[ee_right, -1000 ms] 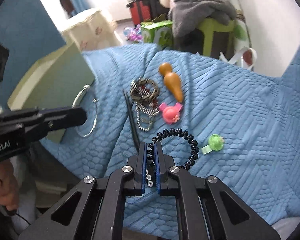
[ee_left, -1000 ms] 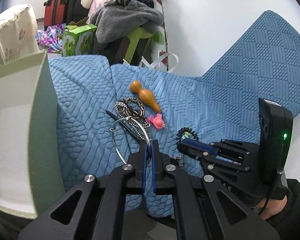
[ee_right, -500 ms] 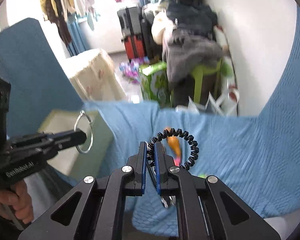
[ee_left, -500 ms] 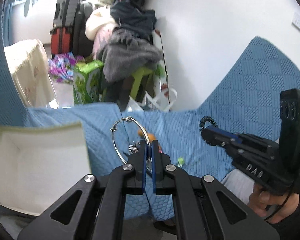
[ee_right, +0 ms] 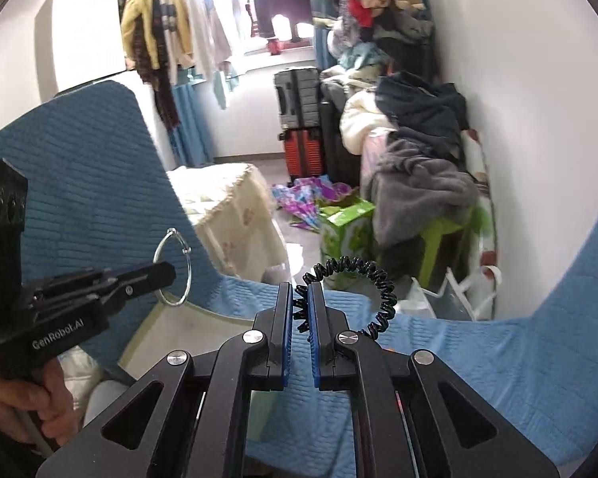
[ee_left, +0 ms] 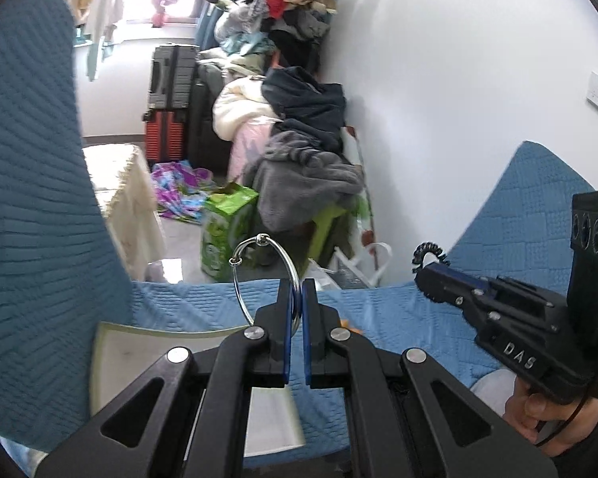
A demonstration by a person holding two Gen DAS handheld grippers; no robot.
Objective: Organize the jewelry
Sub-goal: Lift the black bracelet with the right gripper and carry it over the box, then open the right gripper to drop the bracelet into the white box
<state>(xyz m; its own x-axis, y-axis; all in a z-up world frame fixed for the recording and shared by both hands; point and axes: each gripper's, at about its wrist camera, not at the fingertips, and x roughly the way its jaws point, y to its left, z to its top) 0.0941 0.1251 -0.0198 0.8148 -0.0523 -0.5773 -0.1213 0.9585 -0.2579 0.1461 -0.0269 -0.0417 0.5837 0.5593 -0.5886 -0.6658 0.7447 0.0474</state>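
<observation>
My left gripper (ee_left: 297, 290) is shut on a thin silver bangle (ee_left: 251, 251) and holds it upright in the air above a pale green box (ee_left: 139, 342). My right gripper (ee_right: 299, 298) is shut on a black spiral hair tie (ee_right: 372, 279), also raised above the blue quilted cover (ee_right: 478, 358). Each gripper shows in the other's view: the right one (ee_left: 422, 271) with the black coil, the left one (ee_right: 167, 275) with the bangle (ee_right: 173, 267). The other jewelry on the cover is hidden behind the grippers.
The box rim shows in the right wrist view (ee_right: 203, 314) at lower left. A blue cushion (ee_left: 32, 199) rises on the left. Beyond the cover are a green carton (ee_left: 227, 231), a pile of clothes (ee_left: 307, 159), suitcases (ee_left: 171, 111) and a white wall.
Both grippers have lifted and tilted upward with their items, away from the cover. The jewelry on the cover has dropped out of view, and the box now sits just under the left gripper.
</observation>
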